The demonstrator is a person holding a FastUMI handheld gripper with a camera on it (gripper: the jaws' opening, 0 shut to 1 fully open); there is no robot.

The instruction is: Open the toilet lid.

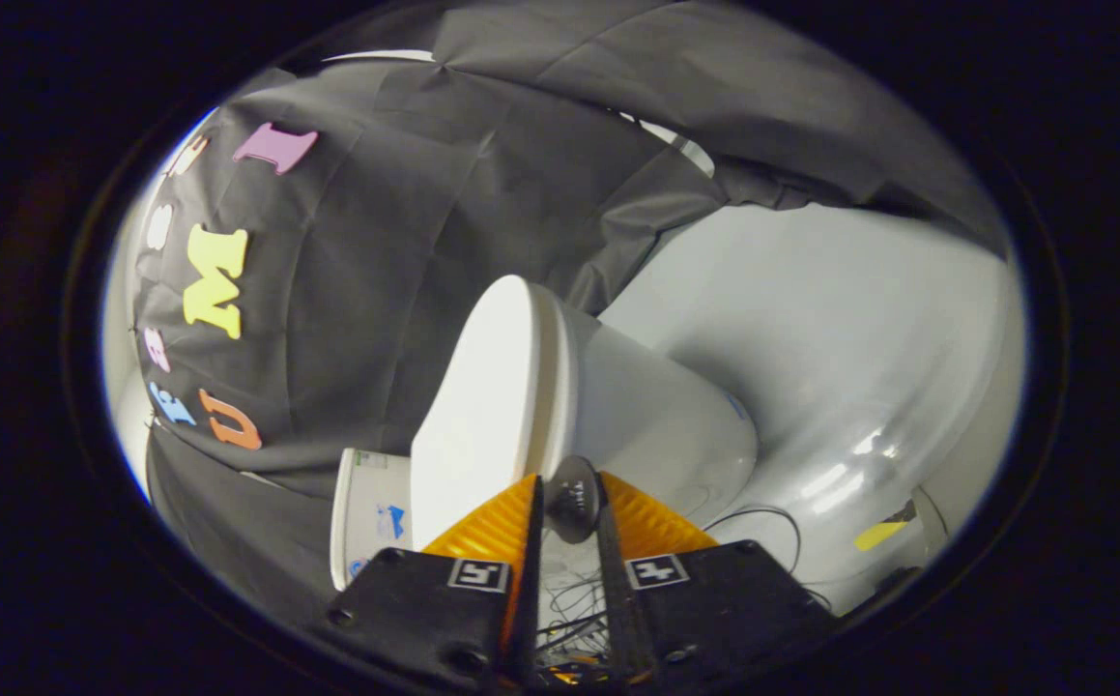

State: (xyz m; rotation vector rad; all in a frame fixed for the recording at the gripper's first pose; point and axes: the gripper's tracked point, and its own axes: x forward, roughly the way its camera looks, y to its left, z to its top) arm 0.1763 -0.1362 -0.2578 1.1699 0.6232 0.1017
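The view is rolled on its side. A white toilet stands just ahead of the fingers, and its lid (482, 406) lies flat against the seat, with a thin seam between them. The bowl (661, 425) bulges beyond the seam. A dark round knob (571, 495) sits at the lid's front edge. My gripper (571, 503) is shut on this knob, with one finger pressing on each side. The toilet's tank (366, 507) shows past the lid's far end, against the black cloth.
The black cloth wall (405, 251) hangs behind the toilet. A glossy white floor (840, 338) spreads beside the bowl. A thin black cable (762, 510) loops on it close to the fingers, and a yellow tape strip (883, 530) lies further out.
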